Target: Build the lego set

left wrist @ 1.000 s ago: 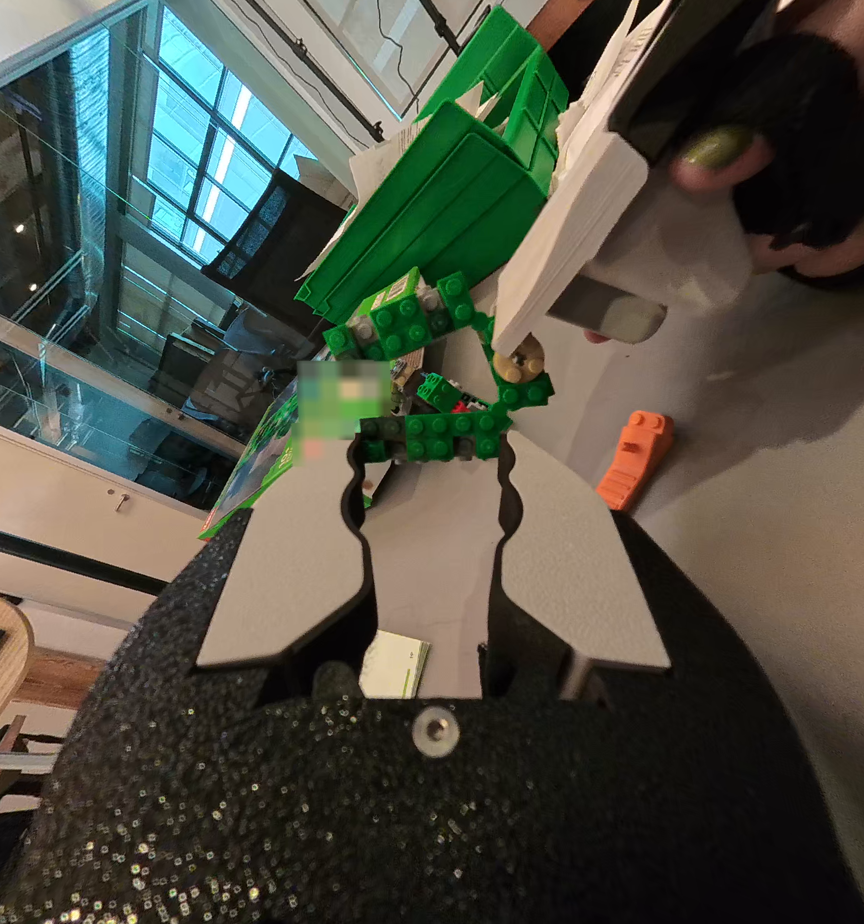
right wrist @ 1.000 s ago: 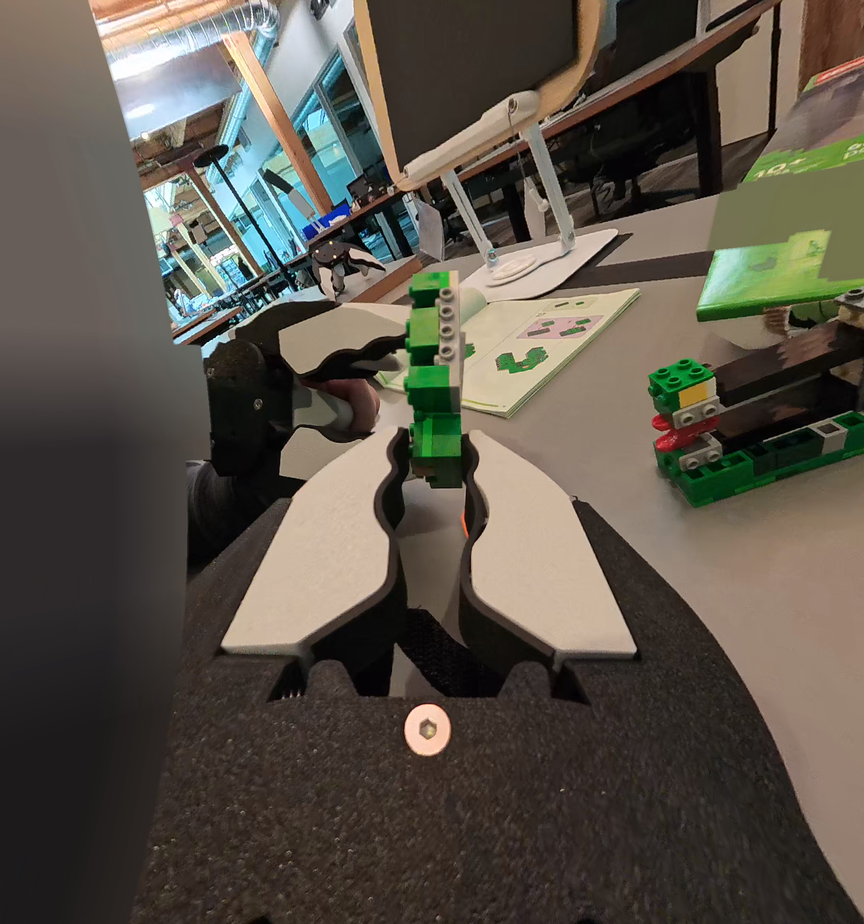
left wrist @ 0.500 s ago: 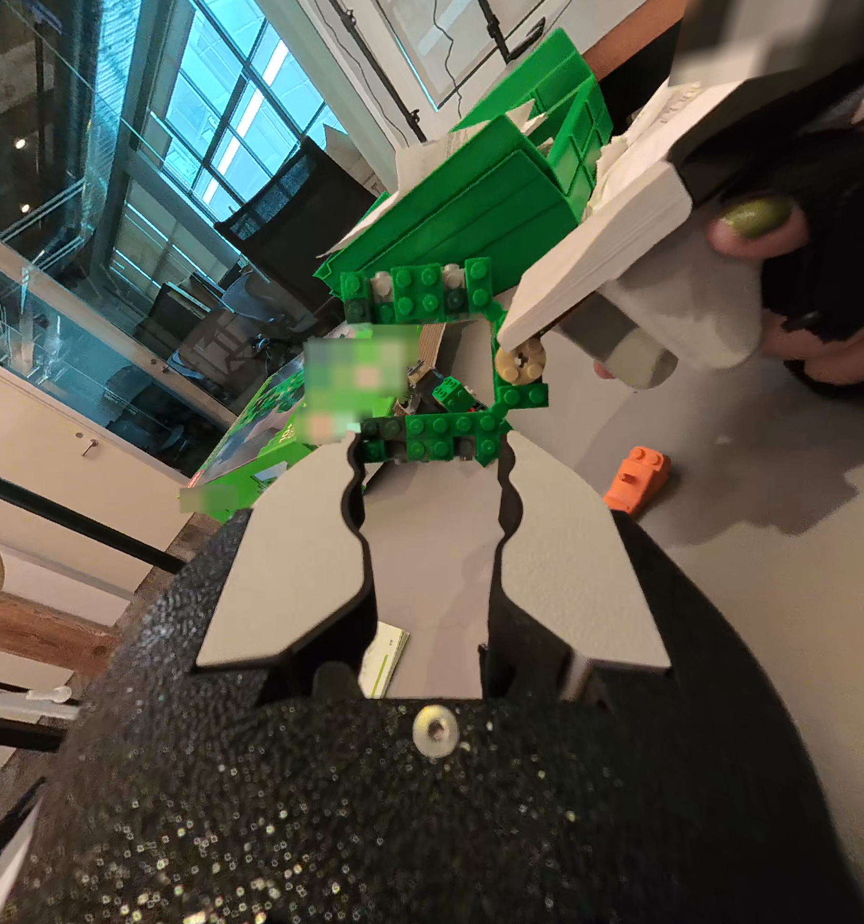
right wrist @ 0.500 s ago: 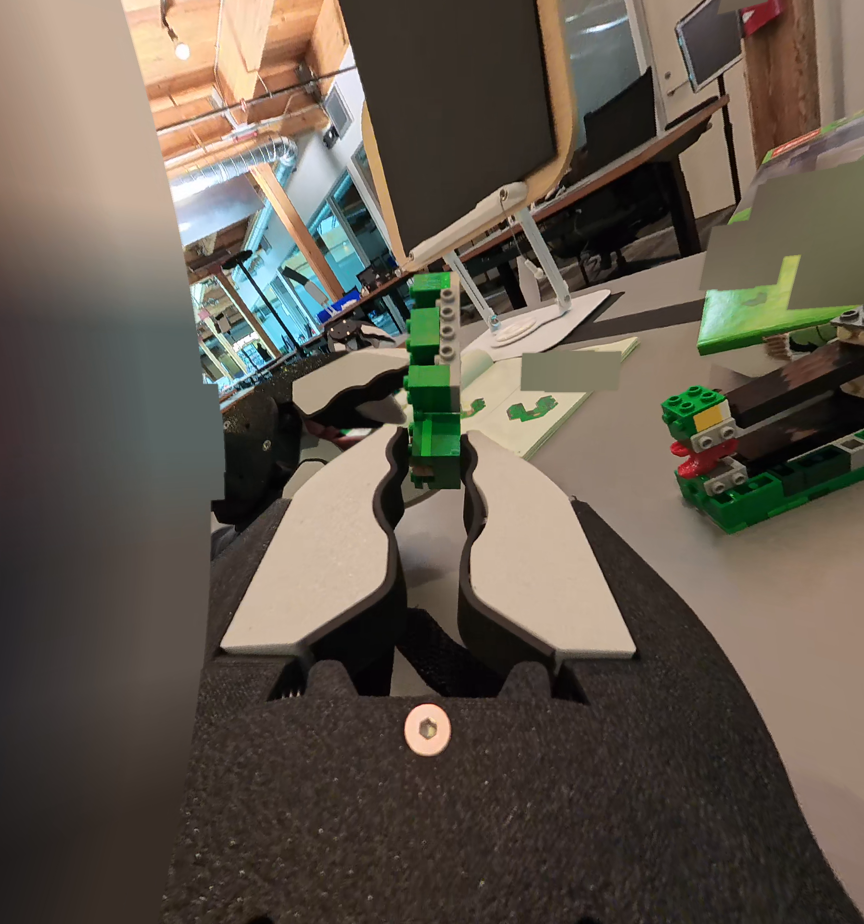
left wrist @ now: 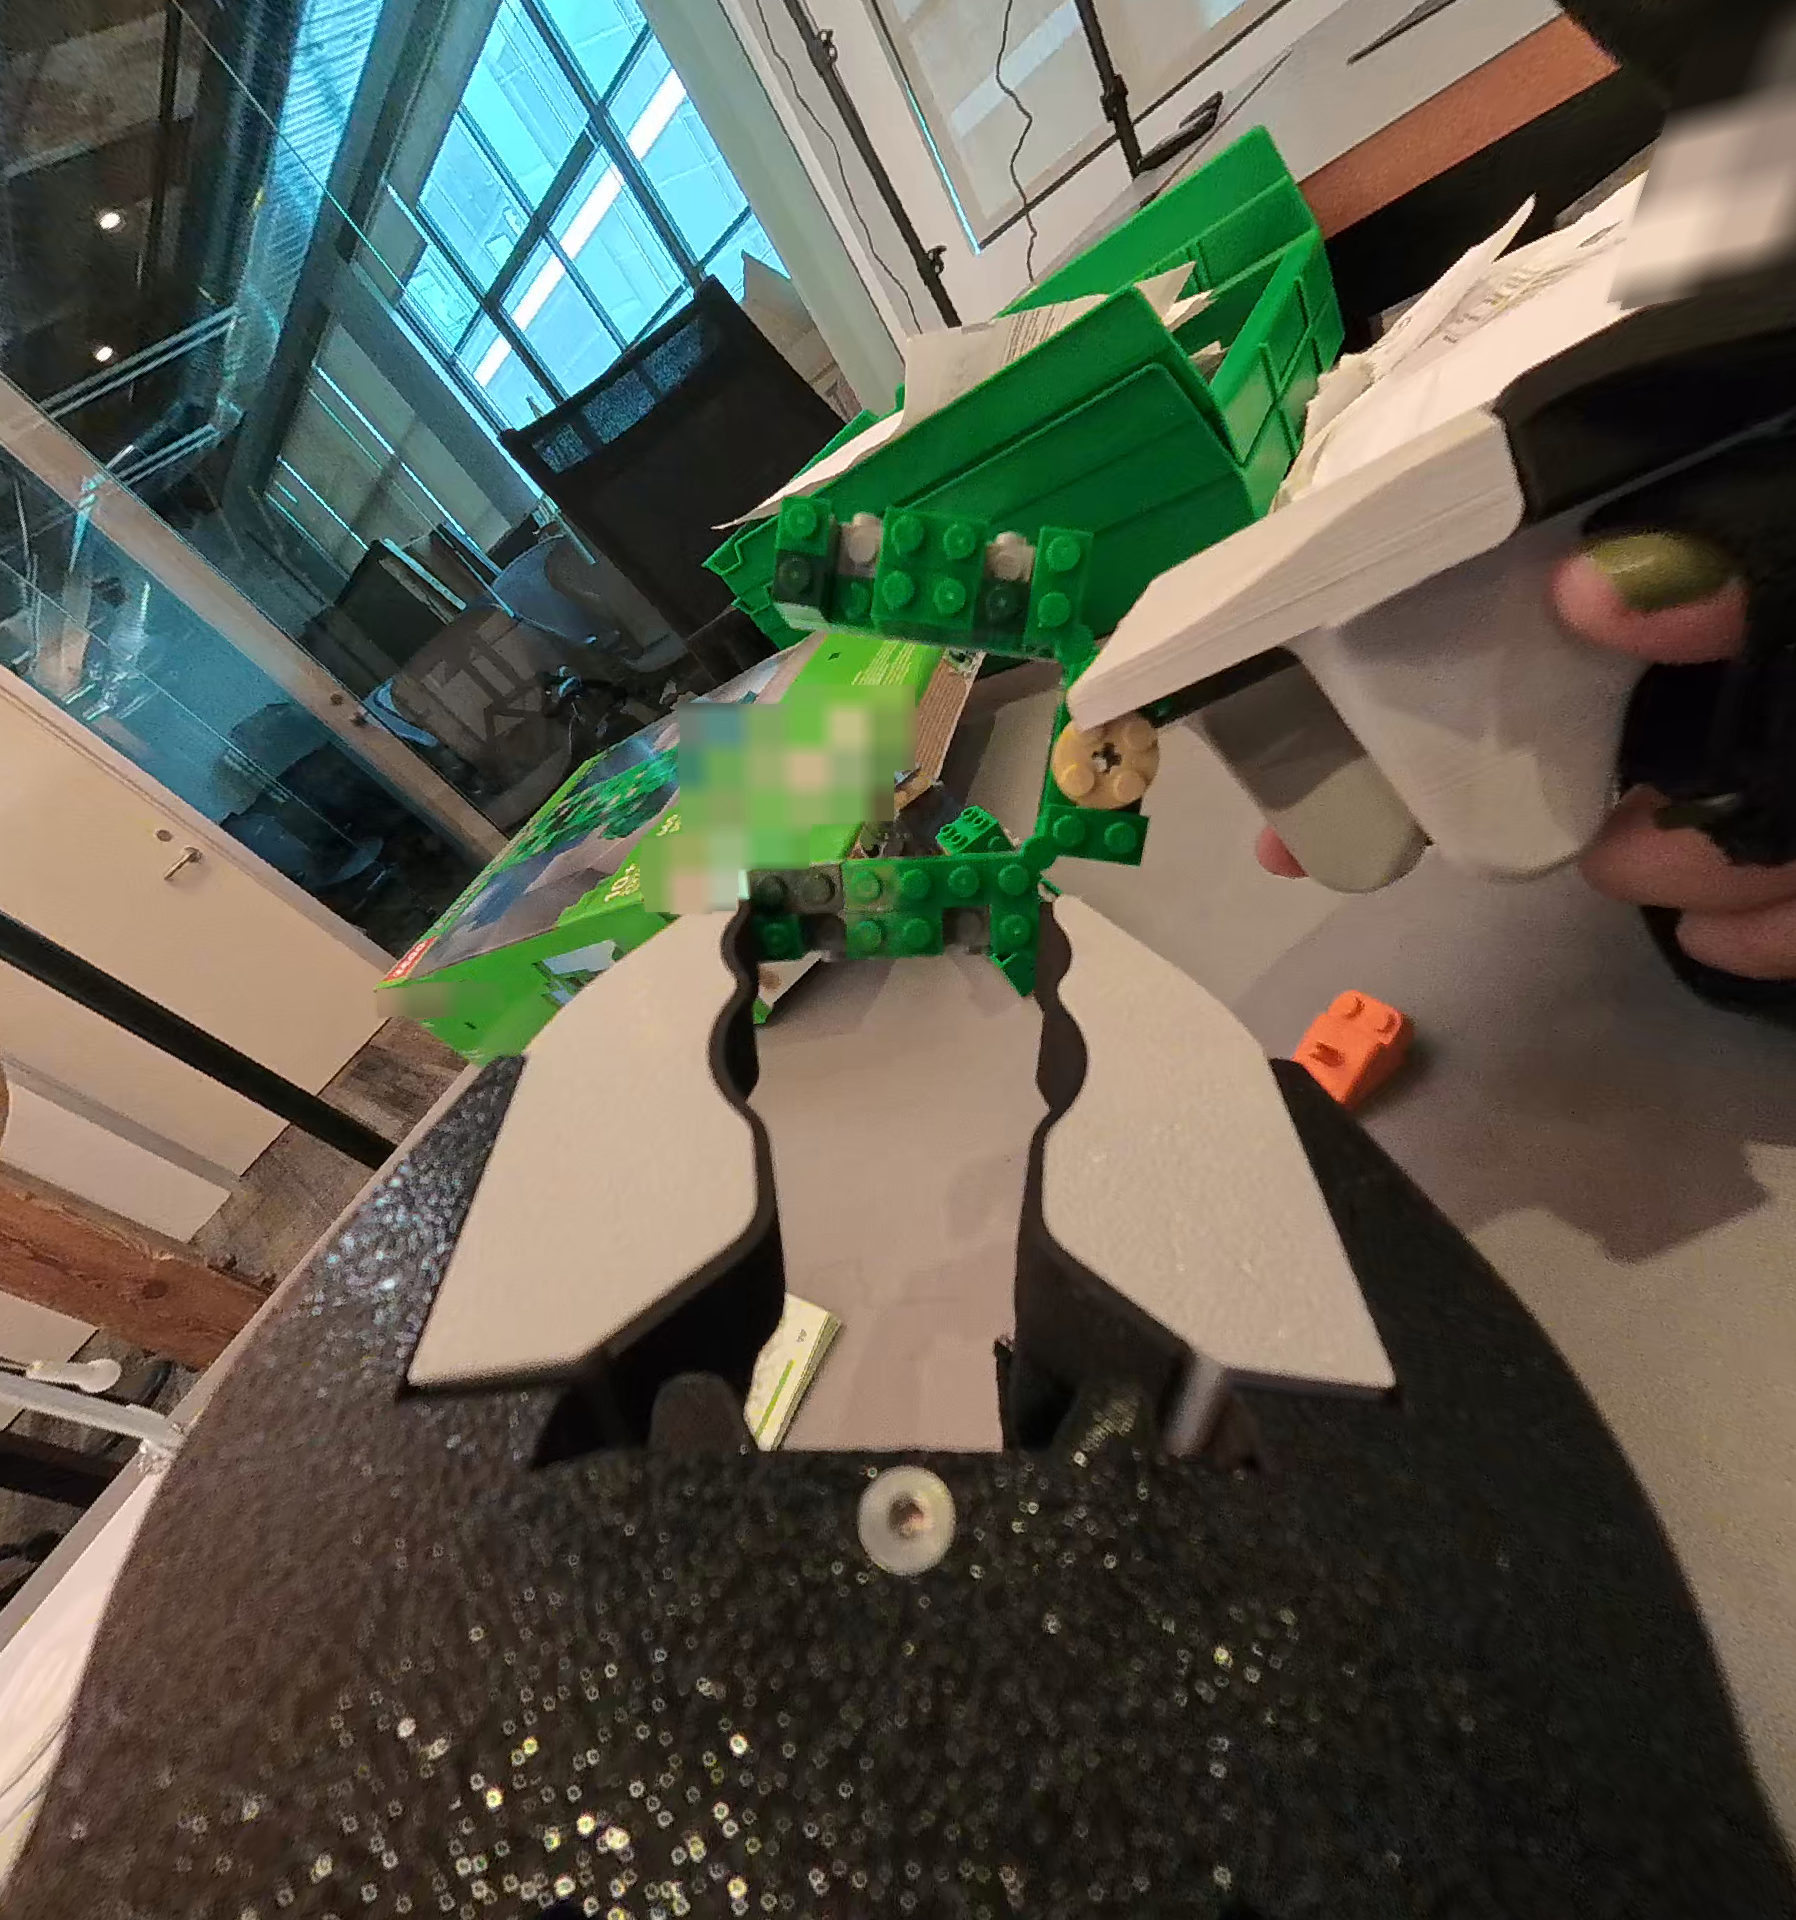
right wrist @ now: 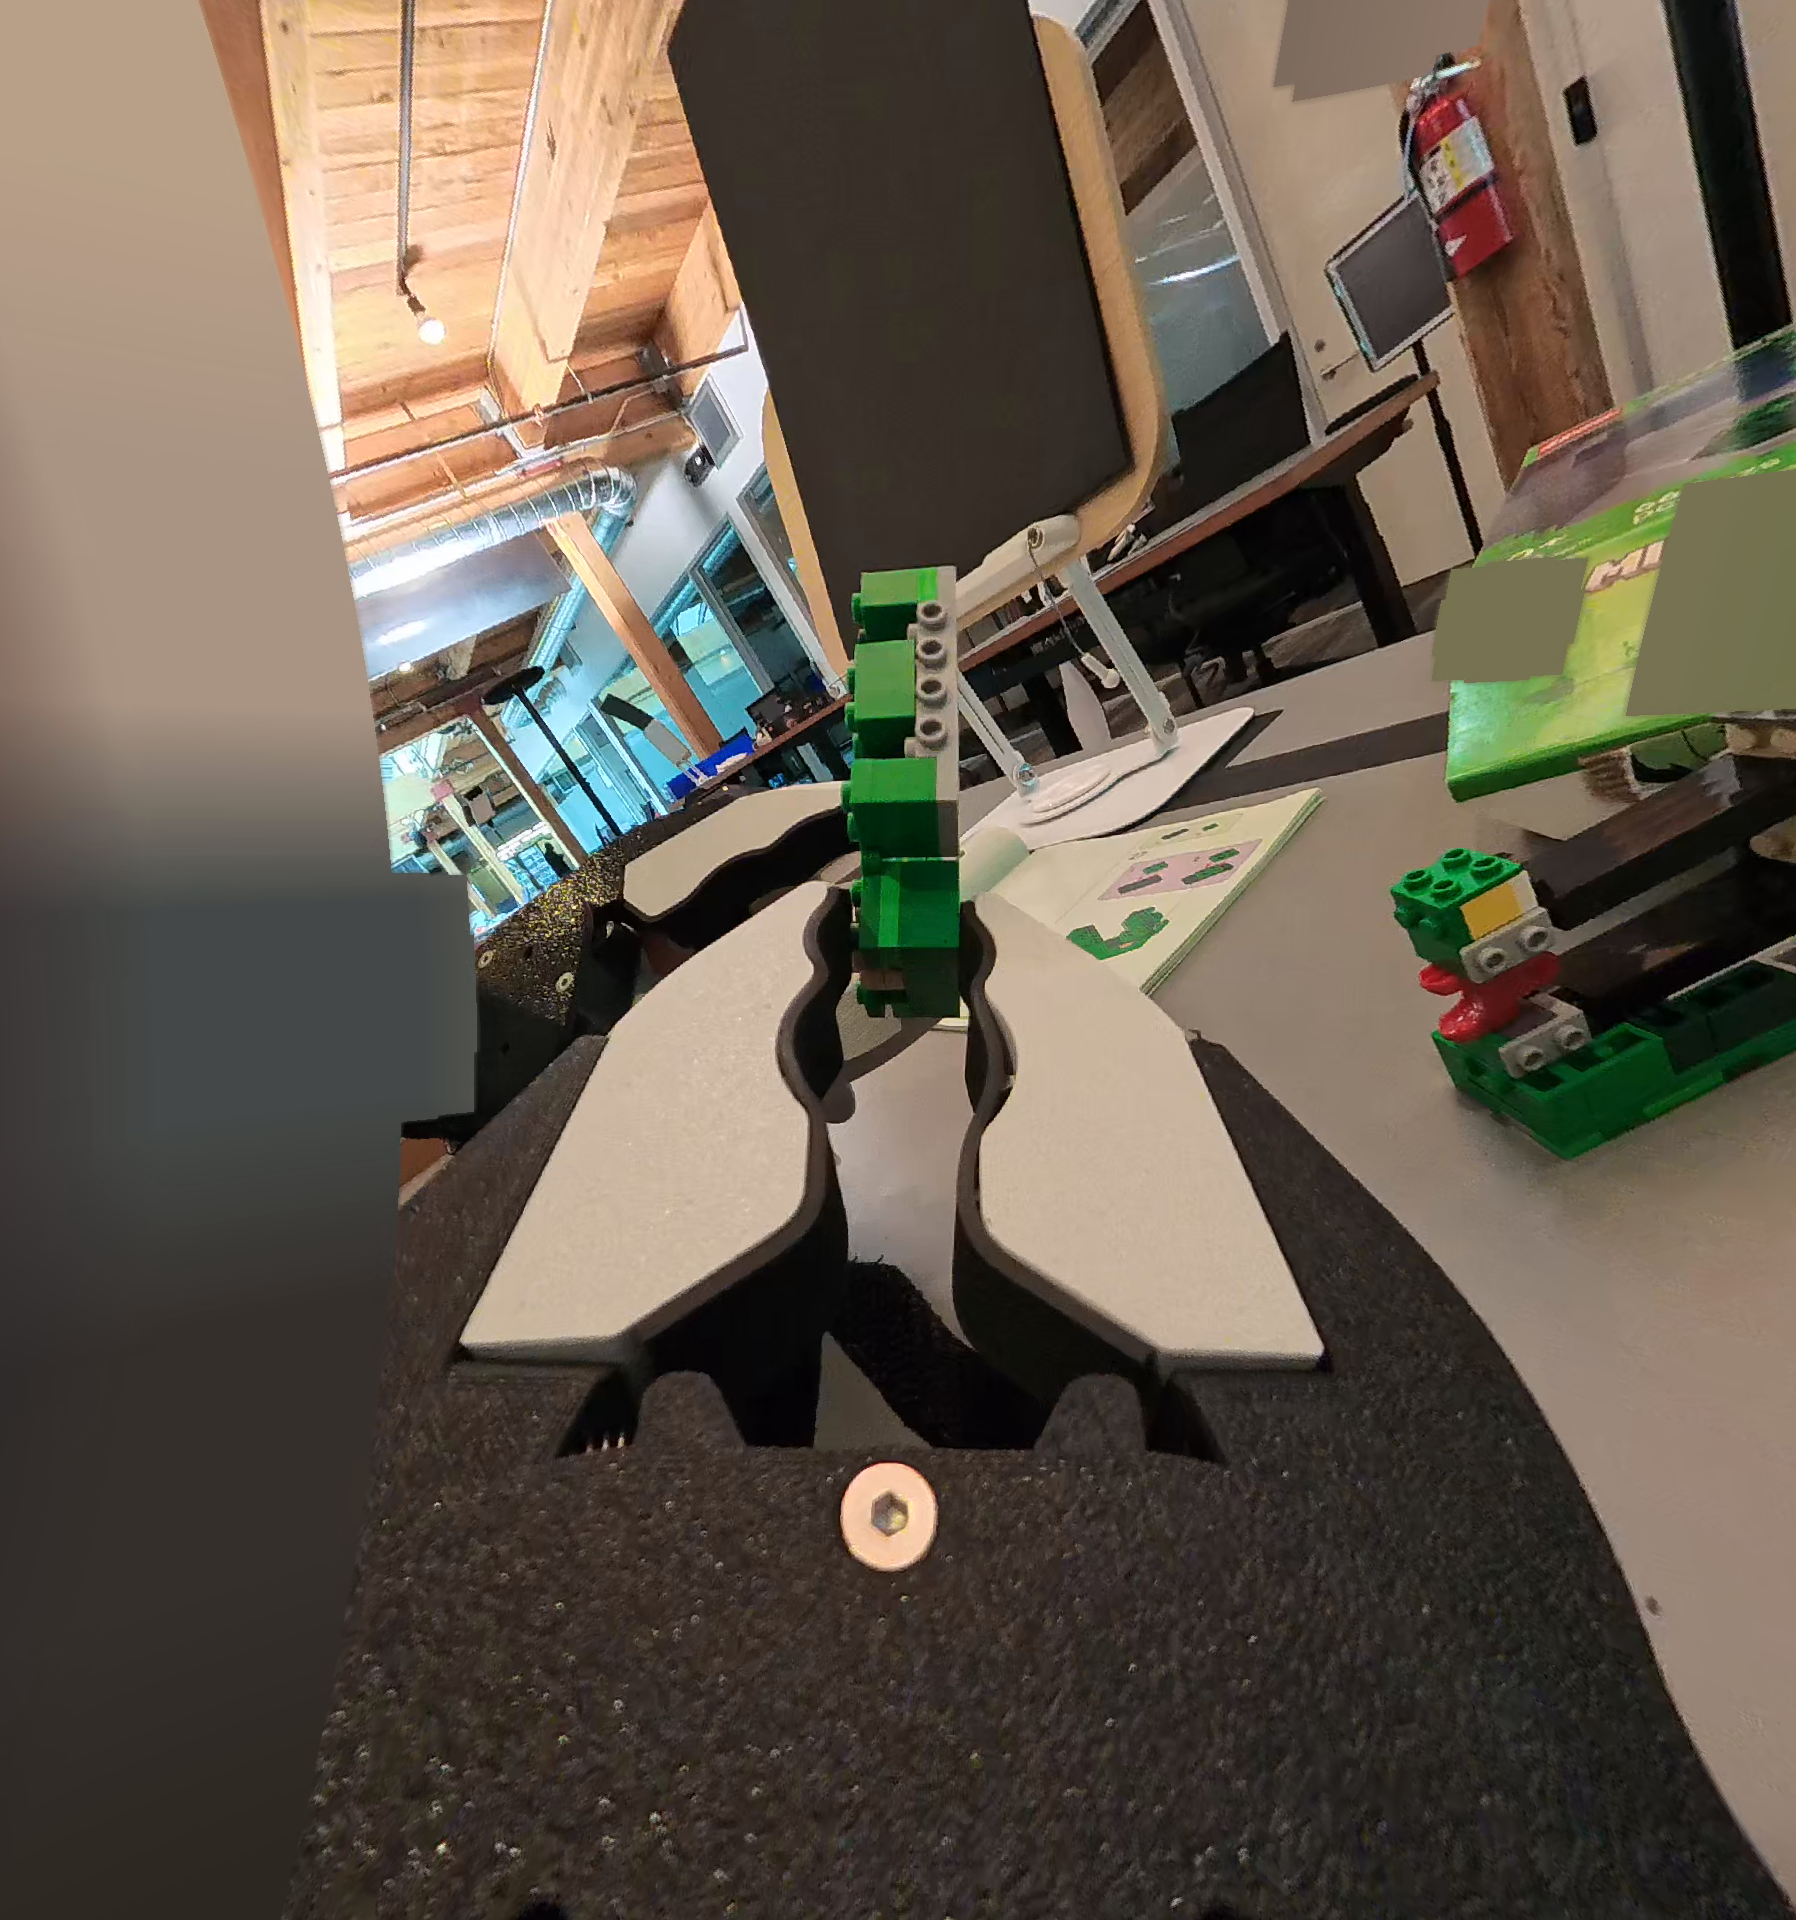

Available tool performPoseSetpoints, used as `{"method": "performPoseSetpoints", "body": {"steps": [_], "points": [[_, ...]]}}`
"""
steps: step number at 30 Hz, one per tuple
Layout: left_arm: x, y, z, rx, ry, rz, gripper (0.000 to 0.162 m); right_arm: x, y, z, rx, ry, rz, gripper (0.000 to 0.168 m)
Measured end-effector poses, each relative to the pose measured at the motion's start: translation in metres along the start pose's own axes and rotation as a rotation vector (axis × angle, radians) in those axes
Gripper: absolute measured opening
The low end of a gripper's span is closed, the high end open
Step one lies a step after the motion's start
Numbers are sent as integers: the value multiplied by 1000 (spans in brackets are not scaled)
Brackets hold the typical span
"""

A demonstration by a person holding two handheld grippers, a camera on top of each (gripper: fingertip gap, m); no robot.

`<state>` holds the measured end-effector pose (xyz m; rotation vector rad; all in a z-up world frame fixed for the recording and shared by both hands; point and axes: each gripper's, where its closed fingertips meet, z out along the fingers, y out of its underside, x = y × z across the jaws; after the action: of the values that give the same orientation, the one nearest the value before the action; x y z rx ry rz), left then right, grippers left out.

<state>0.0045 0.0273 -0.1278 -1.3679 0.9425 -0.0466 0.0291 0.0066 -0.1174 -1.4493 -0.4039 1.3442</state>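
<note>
Between the two tools, held above the grey table, sits one green brick frame, and both grip it. On the left side, the left gripper is closed on the frame's lower bar, its two fingertips pressing that bar's ends. Right of that, the frame's side column carries a tan round piece, and the right gripper is clamped on the column near it; its own view shows the frame edge-on, rising straight up from between the fingertips.

The upper bar hangs from one corner only, so it looks to me the weak spot: if either hand twists or pulls against the other, the studs could part and the frame split. A slackened squeeze on either side would likely let it swing or drop to the table.

Further right on the table lie an orange piece, well clear of both tools, an open instruction booklet, a half-built green and brown model, and the green box behind it.
</note>
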Motion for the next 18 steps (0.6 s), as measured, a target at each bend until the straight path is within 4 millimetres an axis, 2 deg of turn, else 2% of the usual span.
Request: {"method": "performPoseSetpoints", "body": {"steps": [4, 10, 18], "points": [[-2, 0, 0, -6, -7, -14, 51, 0, -1, 1, 19, 6, 10, 19], [-5, -3, -2, 4, -22, -15, 51, -5, -4, 3, 46, 30, -87, 19], [-4, -1, -2, 3, -6, -10, 51, -5, -1, 4, 27, 25, -79, 19]]}}
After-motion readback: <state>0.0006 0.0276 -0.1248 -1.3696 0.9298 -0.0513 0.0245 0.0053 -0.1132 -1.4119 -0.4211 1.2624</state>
